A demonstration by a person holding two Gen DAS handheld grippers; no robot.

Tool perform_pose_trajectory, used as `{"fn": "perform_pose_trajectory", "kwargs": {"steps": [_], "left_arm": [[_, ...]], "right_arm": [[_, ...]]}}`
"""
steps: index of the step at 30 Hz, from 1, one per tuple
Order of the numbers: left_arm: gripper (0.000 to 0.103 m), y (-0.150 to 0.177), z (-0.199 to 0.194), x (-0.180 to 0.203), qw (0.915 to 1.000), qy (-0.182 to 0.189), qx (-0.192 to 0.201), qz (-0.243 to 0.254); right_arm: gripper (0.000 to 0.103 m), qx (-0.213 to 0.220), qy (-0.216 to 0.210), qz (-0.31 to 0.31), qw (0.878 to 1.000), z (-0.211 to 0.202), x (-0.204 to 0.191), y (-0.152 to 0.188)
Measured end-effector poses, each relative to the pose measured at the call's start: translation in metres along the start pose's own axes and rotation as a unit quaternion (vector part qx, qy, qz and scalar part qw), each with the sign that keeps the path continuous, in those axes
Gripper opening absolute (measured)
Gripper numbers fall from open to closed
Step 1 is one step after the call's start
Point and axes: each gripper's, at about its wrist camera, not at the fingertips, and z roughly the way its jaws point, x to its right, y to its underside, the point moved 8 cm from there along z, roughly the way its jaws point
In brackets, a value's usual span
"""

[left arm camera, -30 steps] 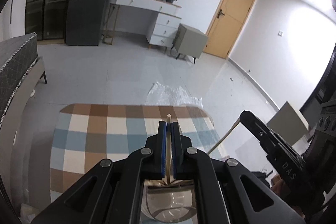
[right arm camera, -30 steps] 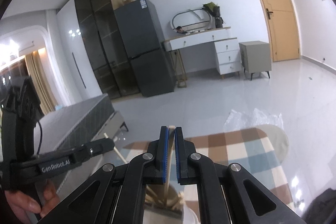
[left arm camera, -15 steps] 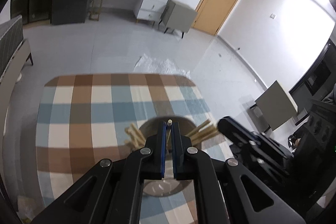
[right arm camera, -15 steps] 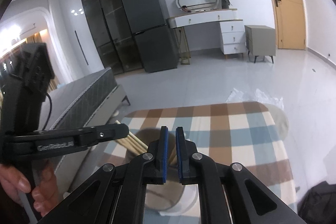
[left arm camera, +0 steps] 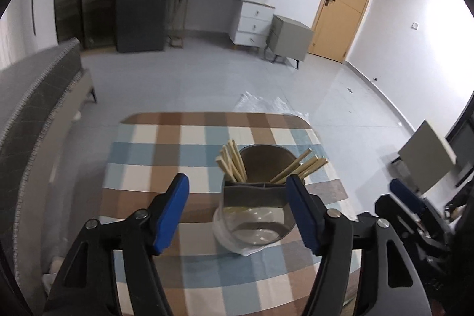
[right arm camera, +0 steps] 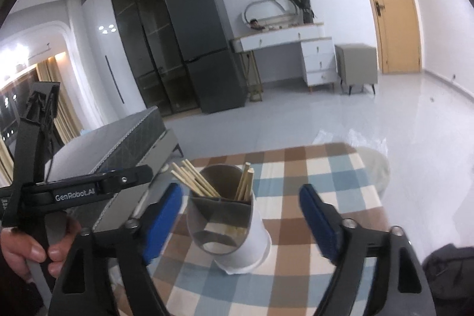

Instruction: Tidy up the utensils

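Just one holder (left arm camera: 257, 206), two chopstick bundles (left arm camera: 232, 165)

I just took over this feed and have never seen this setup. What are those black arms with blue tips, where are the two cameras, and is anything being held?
There is no robot: a person holds a hand-held claw in each hand, and a fisheye camera on each looks along its two blue-padded fingers. The left claw and the right claw each fill the bottom of their own view. Both are opening, and nothing is between the pads. On the checked tablecloth stands a divided holder with wooden chopsticks leaning out of it. In the right view, a hand grips the left claw's handle.
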Motion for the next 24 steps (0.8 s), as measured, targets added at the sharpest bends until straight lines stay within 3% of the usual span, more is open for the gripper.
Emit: {"fn": "perform_pose_trajectory", "kwargs": {"steps": [4, 8, 12, 17, 24], "left_arm": [[0.083, 0.000, -0.024, -0.007, 0.9984, -0.035, 0.044, 0.000], [0.087, 0.002, -0.046, -0.018, 0.9937, -0.069, 0.087, -0.014], [0.087, 0.009, -0.056, -0.025, 0.9898, -0.087, 0.111, -0.021], [0.087, 0.024, -0.065, -0.024, 0.9867, -0.095, 0.131, -0.011], [0.088, 0.046, -0.061, -0.020, 0.9861, -0.093, 0.138, -0.001]], "right_arm": [[0.102, 0.058, -0.009, -0.019, 0.998, -0.028, -0.012, -0.003], [0.103, 0.107, -0.009, -0.050, 0.993, -0.052, -0.024, -0.002], [0.103, 0.108, -0.018, -0.055, 0.992, -0.060, -0.031, 0.005], [0.103, 0.123, 0.005, -0.028, 0.992, -0.066, -0.024, 0.018], [0.103, 0.101, 0.027, -0.046, 0.993, -0.062, -0.016, 0.046]]}}
